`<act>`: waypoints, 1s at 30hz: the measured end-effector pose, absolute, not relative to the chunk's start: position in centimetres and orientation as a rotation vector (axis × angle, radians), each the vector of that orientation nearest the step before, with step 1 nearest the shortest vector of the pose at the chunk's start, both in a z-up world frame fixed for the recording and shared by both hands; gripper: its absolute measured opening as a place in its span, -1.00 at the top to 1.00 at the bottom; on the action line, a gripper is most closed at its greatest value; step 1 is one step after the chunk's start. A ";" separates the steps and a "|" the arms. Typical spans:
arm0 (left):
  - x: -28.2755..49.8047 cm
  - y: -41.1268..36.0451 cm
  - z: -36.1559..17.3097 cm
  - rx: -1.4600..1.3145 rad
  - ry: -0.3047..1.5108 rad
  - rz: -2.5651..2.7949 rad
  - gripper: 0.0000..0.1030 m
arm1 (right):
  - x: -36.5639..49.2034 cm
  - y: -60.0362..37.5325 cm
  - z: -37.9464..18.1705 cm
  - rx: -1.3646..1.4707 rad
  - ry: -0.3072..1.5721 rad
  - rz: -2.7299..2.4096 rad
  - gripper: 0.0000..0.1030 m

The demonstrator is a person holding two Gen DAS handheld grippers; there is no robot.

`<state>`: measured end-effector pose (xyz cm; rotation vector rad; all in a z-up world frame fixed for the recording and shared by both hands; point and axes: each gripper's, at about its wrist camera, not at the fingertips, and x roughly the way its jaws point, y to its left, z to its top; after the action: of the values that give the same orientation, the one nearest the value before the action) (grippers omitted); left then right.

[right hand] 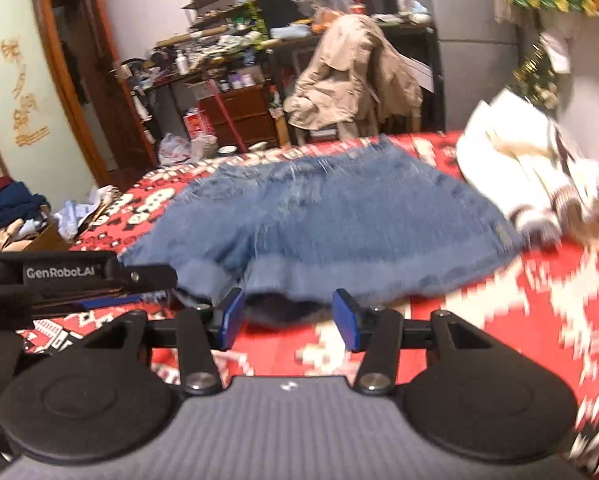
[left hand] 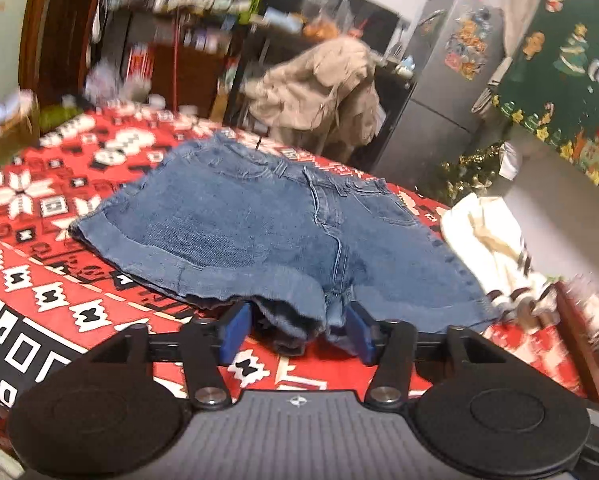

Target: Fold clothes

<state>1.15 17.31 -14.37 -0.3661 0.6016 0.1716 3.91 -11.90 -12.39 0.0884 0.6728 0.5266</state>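
Blue denim shorts [left hand: 259,232] lie flat on a red patterned cloth [left hand: 51,208], waistband at the far side and leg hems toward me. My left gripper [left hand: 297,332] stands open at the near edge. The crotch and inner hem lie loosely between its blue pads [left hand: 235,330]. In the right wrist view the shorts [right hand: 319,216] are blurred. My right gripper [right hand: 289,320] is open just short of the near hem, with the dark leg opening ahead of its pads [right hand: 349,320]. The left gripper [right hand: 155,286] shows side-on at the left of that view.
A cream garment with dark stripes [right hand: 539,176] is bunched on the cloth right of the shorts [left hand: 495,240]. Beyond the table stand a chair draped with a beige coat [right hand: 355,76], a grey fridge [left hand: 447,92] and cluttered shelves. A box of clothes [right hand: 15,216] sits at the left.
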 end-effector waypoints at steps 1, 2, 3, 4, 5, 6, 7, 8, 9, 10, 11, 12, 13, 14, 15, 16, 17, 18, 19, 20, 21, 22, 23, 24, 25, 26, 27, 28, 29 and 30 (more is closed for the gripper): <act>1.1 16.8 -14.8 -0.347 0.604 0.165 -0.05 | 3.4 -12.0 -13.1 0.100 0.679 0.523 0.00; 1.1 16.6 -15.2 -0.342 0.609 0.148 -0.03 | 2.8 -12.0 -13.7 0.110 0.685 0.519 0.01; 1.1 16.5 -15.4 -0.335 0.607 0.139 0.00 | 2.4 -11.9 -14.3 0.103 0.681 0.513 0.02; 1.1 16.4 -15.5 -0.329 0.604 0.130 0.01 | 2.0 -11.7 -14.7 0.078 0.670 0.499 0.08; 1.2 16.5 -15.6 -0.324 0.598 0.127 0.02 | 1.5 -11.5 -14.9 0.056 0.657 0.493 0.13; 1.2 16.6 -15.7 -0.324 0.596 0.129 0.10 | 1.6 -11.4 -15.0 0.048 0.643 0.491 0.17; 1.3 16.7 -15.8 -0.323 0.595 0.130 0.16 | 1.2 -11.2 -15.0 0.037 0.623 0.489 0.17; 1.5 16.7 -16.0 -0.318 0.594 0.136 0.28 | 0.9 -11.0 -14.9 0.026 0.602 0.487 0.17; 1.6 16.6 -16.3 -0.313 0.593 0.143 0.33 | 0.6 -10.7 -15.1 0.013 0.593 0.488 0.17; 1.7 16.6 -16.5 -0.308 0.592 0.149 0.37 | 0.4 -10.5 -15.2 0.000 0.584 0.489 0.17; 1.9 16.7 -16.5 -0.307 0.585 0.145 0.45 | 0.2 -10.3 -15.6 -0.010 0.589 0.488 0.17; 2.1 16.6 -16.6 -0.308 0.580 0.140 0.48 | 0.1 -10.3 -15.8 -0.012 0.592 0.483 0.17; 2.2 16.6 -16.6 -0.309 0.574 0.134 0.48 | 0.1 -10.3 -15.9 -0.014 0.596 0.479 0.17; 2.4 16.5 -16.7 -0.304 0.574 0.129 0.48 | 0.1 -10.2 -16.1 -0.015 0.600 0.474 0.17; 2.6 16.2 -16.8 -0.296 0.575 0.124 0.48 | 0.6 -10.7 -16.0 0.011 0.606 0.469 0.17; 2.8 15.9 -16.9 -0.281 0.577 0.115 0.48 | 1.0 -11.2 -15.9 0.038 0.611 0.463 0.17; 3.1 15.5 -17.0 -0.261 0.578 0.109 0.48 | 1.5 -11.7 -15.8 0.066 0.617 0.458 0.17; 3.4 15.1 -17.1 -0.240 0.579 0.103 0.48 | 1.9 -12.6 -15.8 0.115 0.624 0.443 0.17; 3.6 14.7 -17.2 -0.220 0.579 0.097 0.47 | 2.3 -13.5 -15.8 0.163 0.631 0.428 0.16; 3.9 14.4 -17.4 -0.203 0.587 0.099 0.47 | 2.7 -14.5 -15.7 0.212 0.638 0.413 0.16; 4.2 14.0 -17.6 -0.186 0.595 0.100 0.45 | 3.4 -15.4 -15.7 0.254 0.642 0.394 0.16; 4.6 13.6 -17.8 -0.169 0.603 0.102 0.43 | 4.0 -16.5 -16.0 0.304 0.654 0.377 0.12; 4.8 13.5 -18.0 -0.162 0.608 0.104 0.40 | 4.7 -17.5 -16.3 0.355 0.666 0.359 0.12; 5.1 13.3 -18.2 -0.153 0.617 0.111 0.40 | 5.3 -18.5 -16.5 0.405 0.678 0.341 0.11; 5.4 13.2 -18.4 -0.152 0.624 0.122 0.40 | 5.8 -19.2 -16.9 0.444 0.692 0.331 0.11; 5.7 13.2 -18.6 -0.150 0.631 0.132 0.40 | 6.3 -19.9 -17.3 0.482 0.707 0.320 0.11; 5.8 13.3 -18.8 -0.160 0.635 0.139 0.40 | 6.7 -20.2 -17.5 0.502 0.714 0.318 0.11; 6.0 13.6 -18.9 -0.177 0.633 0.146 0.40 | 7.1 -20.5 -17.8 0.521 0.720 0.316 0.11; 6.2 13.8 -19.0 -0.193 0.631 0.153 0.40 | 7.2 -20.5 -18.0 0.523 0.720 0.317 0.11; 6.6 14.0 -19.2 -0.207 0.635 0.157 0.40 | 7.3 -20.5 -18.1 0.526 0.721 0.318 0.11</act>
<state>6.56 13.98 -19.20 -0.2069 0.6350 0.1575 7.28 -20.49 -18.12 0.5257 0.7208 0.3184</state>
